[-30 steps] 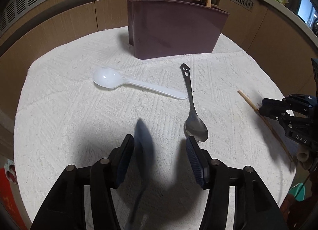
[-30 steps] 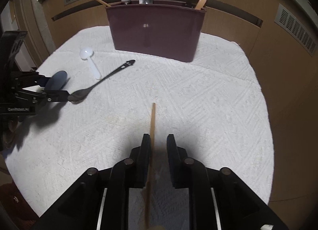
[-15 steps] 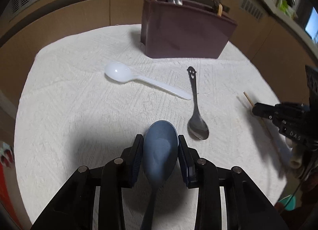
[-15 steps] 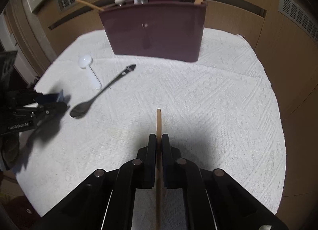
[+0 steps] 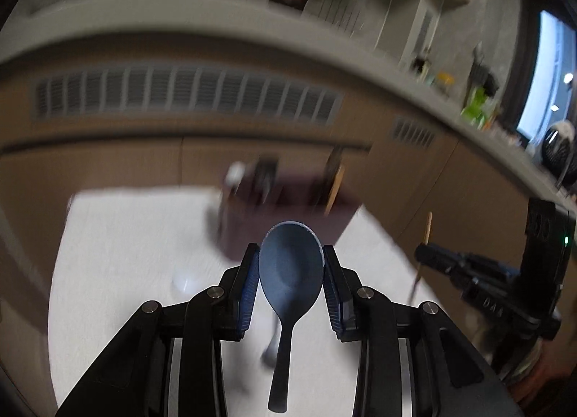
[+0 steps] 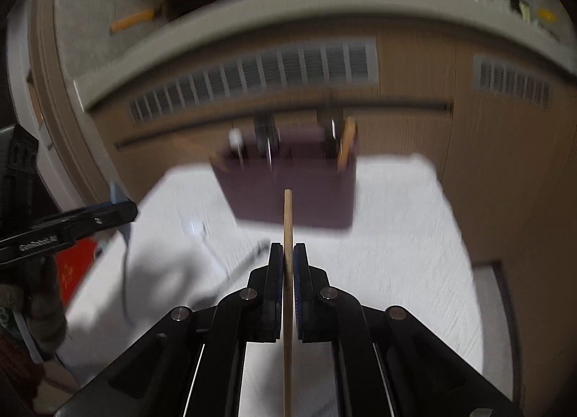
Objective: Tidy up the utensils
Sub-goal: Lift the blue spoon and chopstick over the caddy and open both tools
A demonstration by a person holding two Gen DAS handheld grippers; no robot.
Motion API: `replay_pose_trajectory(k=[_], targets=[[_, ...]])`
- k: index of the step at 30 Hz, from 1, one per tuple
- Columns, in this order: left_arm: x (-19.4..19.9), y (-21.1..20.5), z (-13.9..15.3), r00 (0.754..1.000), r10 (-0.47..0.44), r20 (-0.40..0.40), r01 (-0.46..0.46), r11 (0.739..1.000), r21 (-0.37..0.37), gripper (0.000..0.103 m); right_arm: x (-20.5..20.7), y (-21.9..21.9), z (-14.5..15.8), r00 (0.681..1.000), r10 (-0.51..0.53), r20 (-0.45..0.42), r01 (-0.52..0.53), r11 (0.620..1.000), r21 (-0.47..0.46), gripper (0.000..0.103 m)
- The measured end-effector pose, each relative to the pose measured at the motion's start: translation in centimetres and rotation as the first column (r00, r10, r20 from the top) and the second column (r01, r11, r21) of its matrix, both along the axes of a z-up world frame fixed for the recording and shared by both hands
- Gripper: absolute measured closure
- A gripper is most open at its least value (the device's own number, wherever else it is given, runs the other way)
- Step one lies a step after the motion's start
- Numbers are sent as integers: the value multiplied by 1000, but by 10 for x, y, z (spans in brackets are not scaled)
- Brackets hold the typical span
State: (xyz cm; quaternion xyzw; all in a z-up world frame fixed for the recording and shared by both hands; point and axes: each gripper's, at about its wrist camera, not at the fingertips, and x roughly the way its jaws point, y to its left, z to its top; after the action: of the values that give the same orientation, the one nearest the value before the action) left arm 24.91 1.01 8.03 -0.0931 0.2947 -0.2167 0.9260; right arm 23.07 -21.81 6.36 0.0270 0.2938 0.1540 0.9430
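With the blue spoon [image 5: 290, 265] pinched by its rounded bowl in the left gripper [image 5: 290, 285] and the chopstick [image 6: 287, 222] clamped in the right gripper [image 6: 287, 287], either could be twisted loose on striking the holder [image 6: 288, 182] at frame centre.

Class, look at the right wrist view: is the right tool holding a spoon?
No, the right tool is shut on a thin wooden chopstick, not a spoon.

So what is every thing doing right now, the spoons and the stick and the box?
Left gripper: shut on the blue spoon, lifted off the cloth.
Right gripper: shut on the wooden chopstick, lifted too.
Maroon holder: upright on the white cloth, utensils standing in it.
White spoon: blurred, lying on the cloth.
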Motion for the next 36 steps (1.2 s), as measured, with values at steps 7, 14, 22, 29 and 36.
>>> replay_pose_trajectory(k=[7, 14, 22, 29, 36], targets=[[58, -5, 92, 958, 122, 261, -80, 983, -166, 69, 55, 11, 118, 954, -3, 299, 6, 1000, -8, 98], [122, -15, 49, 916, 251, 312, -171, 949, -264, 68, 117, 25, 112, 952, -11, 307, 23, 999, -37, 98], [166, -35, -36, 973, 195, 127, -167, 965, -202, 66, 157, 15, 32, 998, -22, 67, 25, 998, -52, 96], [148, -10, -25, 979, 195, 66, -173, 954, -244, 47, 157, 9, 10, 999, 0, -48, -4, 998, -68, 87], [85, 48, -9, 937, 337, 93, -321, 934, -159, 41, 107, 20, 1, 995, 93, -40, -94, 995, -26, 66]])
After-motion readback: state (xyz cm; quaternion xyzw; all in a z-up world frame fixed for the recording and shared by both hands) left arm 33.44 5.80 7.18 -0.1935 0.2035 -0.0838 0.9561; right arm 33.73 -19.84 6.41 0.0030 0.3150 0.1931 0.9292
